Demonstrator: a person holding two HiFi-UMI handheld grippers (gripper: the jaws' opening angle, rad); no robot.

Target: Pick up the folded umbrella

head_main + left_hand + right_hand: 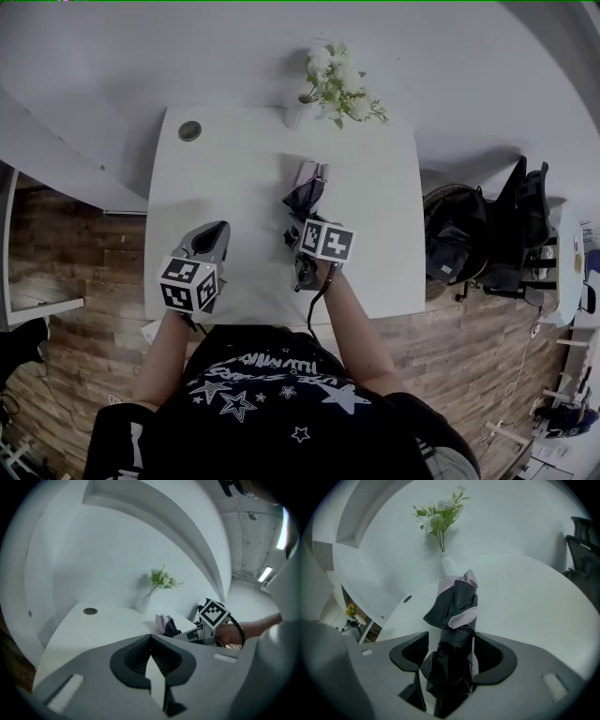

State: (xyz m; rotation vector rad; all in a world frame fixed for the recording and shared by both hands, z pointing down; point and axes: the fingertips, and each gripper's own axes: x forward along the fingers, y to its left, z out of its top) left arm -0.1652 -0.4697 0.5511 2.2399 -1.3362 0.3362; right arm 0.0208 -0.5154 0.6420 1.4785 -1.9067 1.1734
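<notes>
The folded umbrella [307,190], black with pale pink panels, lies on the white table [234,169] with its length running away from me. My right gripper [300,225] stands over its near end. In the right gripper view the umbrella [457,606] runs up between the two dark pads, and my right gripper [450,651] is open around it, with a gap at the left pad. My left gripper [214,231] hovers to the left of the umbrella, empty. In its own view my left gripper [150,637] has its jaws meeting at the tip, and the umbrella [168,624] lies ahead to the right.
A white vase of flowers [333,89] stands at the table's far edge, just beyond the umbrella. A round cable grommet [189,130] sits in the far left corner. A black chair with dark things [487,234] stands right of the table. A white wall runs behind.
</notes>
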